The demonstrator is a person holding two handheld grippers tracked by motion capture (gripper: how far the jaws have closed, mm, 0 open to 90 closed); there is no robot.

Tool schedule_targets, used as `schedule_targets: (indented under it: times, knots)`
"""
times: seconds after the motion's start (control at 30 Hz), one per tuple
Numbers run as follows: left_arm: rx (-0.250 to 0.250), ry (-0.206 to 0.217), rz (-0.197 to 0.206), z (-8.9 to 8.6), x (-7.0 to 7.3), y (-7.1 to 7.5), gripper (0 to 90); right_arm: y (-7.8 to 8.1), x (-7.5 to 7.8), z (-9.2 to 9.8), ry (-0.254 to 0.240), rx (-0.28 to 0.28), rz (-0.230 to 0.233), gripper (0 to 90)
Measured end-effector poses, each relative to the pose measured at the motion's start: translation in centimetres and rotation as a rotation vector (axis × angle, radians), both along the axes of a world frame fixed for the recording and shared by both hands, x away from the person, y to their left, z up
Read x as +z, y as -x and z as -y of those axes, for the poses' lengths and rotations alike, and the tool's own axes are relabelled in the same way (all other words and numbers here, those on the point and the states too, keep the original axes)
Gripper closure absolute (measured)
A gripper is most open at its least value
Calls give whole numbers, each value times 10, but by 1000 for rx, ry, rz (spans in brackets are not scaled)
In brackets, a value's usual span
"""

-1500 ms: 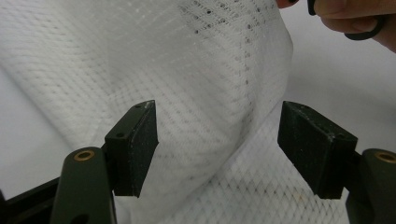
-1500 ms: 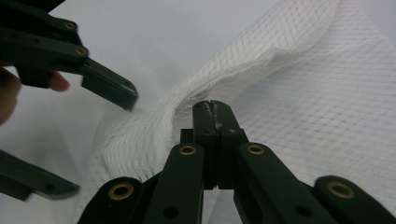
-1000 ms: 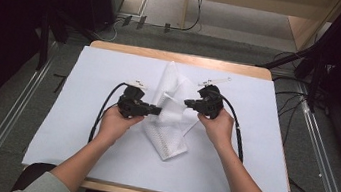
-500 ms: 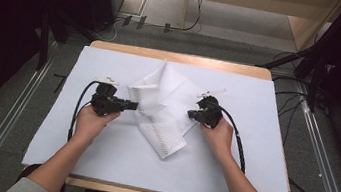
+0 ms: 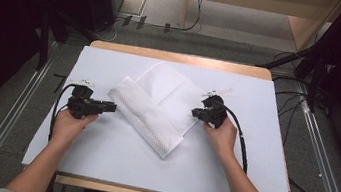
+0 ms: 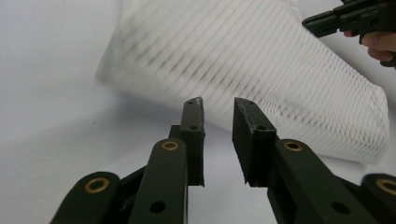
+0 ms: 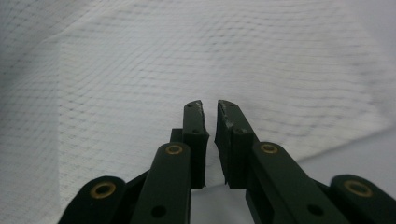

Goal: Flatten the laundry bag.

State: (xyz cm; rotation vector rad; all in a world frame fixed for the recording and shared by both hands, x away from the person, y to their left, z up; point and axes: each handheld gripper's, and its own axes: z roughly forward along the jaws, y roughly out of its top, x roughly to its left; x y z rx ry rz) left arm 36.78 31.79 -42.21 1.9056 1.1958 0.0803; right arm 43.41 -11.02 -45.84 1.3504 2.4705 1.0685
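Left gripper [image 5: 109,107] moved off cloth [image 5: 154,109]; both jaws just opening, empty.

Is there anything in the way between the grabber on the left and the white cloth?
No. Nothing lies between the left gripper and the folded white cloth, just bare white table cover. Its jaws are open and empty.

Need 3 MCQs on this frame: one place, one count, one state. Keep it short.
1. Where does the white mesh cloth lie?
A. mid-table, between the grippers
B. on the floor
C. at the table's far right edge

2. How many grippers are hand-held?
A. one
B. two
C. three

3. The left gripper has its jaws:
A. clamped on the cloth
B. apart, nothing between
C. holding a cable

A: the high view shows the cloth between the left gripper and the right gripper.
B: one in each hand.
B: a bare gap shows between its pads.
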Motion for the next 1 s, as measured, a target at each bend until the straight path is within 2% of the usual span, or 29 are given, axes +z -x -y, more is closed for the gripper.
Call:
schedule_targets:
  times: [0.07, 0.17, 0.23, 0.3, 0.43, 0.53, 0.6, 0.7, 0.87, 0.97, 1.0]
  knots:
    - [7, 11, 11, -3, 2, 0, 720, 1, 1, 6, -14, -46, -1, 659]
    - [9, 17, 24, -4, 4, -1, 701, 1, -5, 11, 2, -78, -1, 629]
    - [13, 22, 28, -5, 5, -1, 686, 0, -8, 11, 1, -78, 5, 617]
    - [20, 17, 32, -6, 6, -2, 674, 0, -9, 6, 7, -66, 13, 656]
    - [17, 14, 23, -8, 5, -3, 658, 7, -10, -4, 92, -76, 85, 741]
    - [16, 17, 22, -8, 5, -3, 653, 11, -13, -4, 98, -81, 119, 807]
    - [14, 14, 20, -8, 5, -3, 649, 11, -14, -4, 72, -75, 108, 900]
    - [10, 7, 16, -6, 4, -4, 643, 12, -14, -3, 63, -73, 109, 900]
    - [3, 2, 15, -4, 3, -5, 636, 6, -13, 2, 17, -72, 55, 900]
    - [0, -5, 15, -3, 3, -7, 631, 2, -11, 6, 85, -84, 95, 900]
    - [-3, -12, 15, -2, 2, -9, 626, 0, -11, 10, 73, -98, 83, 900]
